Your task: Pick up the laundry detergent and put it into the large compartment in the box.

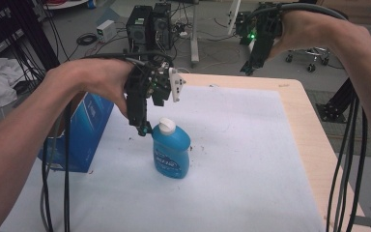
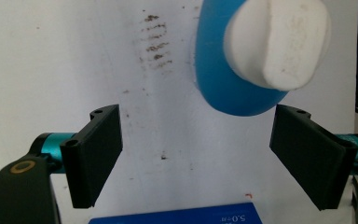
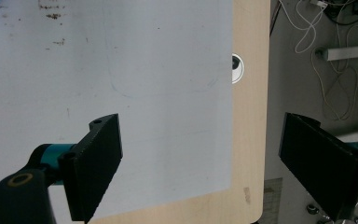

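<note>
- Blue bottle [image 1: 172, 154] with white flip cap [image 1: 167, 126] stood upright on the white sheet [image 1: 232, 159] covering the wooden table [image 1: 314, 145], left of the sheet's centre.
- Left gripper [image 1: 144, 129] pointed down just left of the bottle, tips at cap height, beside the bottle's shoulder; touching or not, cannot tell.
- In the left gripper view, left gripper [image 2: 198, 161] jaws spread wide, nothing between them; bottle [image 2: 223, 88] and its cap [image 2: 279, 42] sat ahead, above the right-hand jaw.
- Dark smudges [image 2: 156, 39] on the sheet just beside the bottle.
- Blue cardboard box [image 1: 84, 133] stood at the sheet's left edge, left of the bottle, behind the left hand [image 1: 96, 82].
- Right gripper [image 1: 248, 67] raised well apart from the bottle, over the table's far edge, held by right hand [image 1: 304, 29].
- In the right gripper view, right gripper [image 3: 200, 161] jaws wide apart, empty, over the sheet's edge and bare table [image 3: 249, 116].
- Round cable hole [image 3: 237, 68] in the table just off the sheet.
- Computer towers [image 1: 149, 26] and cables on the floor beyond the table.
</note>
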`<state>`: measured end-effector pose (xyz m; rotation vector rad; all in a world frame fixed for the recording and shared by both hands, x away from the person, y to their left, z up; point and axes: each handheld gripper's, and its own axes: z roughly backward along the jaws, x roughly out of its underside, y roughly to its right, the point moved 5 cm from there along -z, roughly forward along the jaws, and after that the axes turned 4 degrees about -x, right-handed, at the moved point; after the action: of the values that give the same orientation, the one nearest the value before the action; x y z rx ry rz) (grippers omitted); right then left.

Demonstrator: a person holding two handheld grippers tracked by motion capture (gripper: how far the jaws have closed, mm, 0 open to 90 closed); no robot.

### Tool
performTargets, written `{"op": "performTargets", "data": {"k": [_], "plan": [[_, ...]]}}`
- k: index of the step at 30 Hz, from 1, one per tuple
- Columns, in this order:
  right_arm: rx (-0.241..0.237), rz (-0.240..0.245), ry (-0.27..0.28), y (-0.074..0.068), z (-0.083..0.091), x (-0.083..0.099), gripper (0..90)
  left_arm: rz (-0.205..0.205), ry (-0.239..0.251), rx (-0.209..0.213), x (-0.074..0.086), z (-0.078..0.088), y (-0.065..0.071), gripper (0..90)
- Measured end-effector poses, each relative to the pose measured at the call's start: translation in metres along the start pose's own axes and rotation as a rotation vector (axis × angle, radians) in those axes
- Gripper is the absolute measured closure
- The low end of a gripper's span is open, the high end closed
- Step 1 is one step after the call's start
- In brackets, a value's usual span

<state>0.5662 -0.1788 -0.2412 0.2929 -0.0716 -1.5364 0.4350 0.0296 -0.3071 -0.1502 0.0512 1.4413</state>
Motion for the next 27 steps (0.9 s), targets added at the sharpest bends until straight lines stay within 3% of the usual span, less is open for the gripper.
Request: {"op": "performTargets", "data": {"k": [6, 21, 27], "plan": [[0.001, -0.003, -0.006, 0.0, -0.001, 0.001, 12.5, -0.013, 0.004, 0.026, -0.003, -0.007, 0.005, 17.1], [0.01, 0.004, -0.01, -0.003, 0.002, 0.0, 12.5, -0.088, 0.039, 0.064, -0.025, -0.021, 0.015, 17.0], [0.012, 0.003, -0.01, -0.004, 0.003, 0.0, 12.5, -0.092, 0.062, 0.08, -0.029, -0.026, 0.015, 17.1]]}}
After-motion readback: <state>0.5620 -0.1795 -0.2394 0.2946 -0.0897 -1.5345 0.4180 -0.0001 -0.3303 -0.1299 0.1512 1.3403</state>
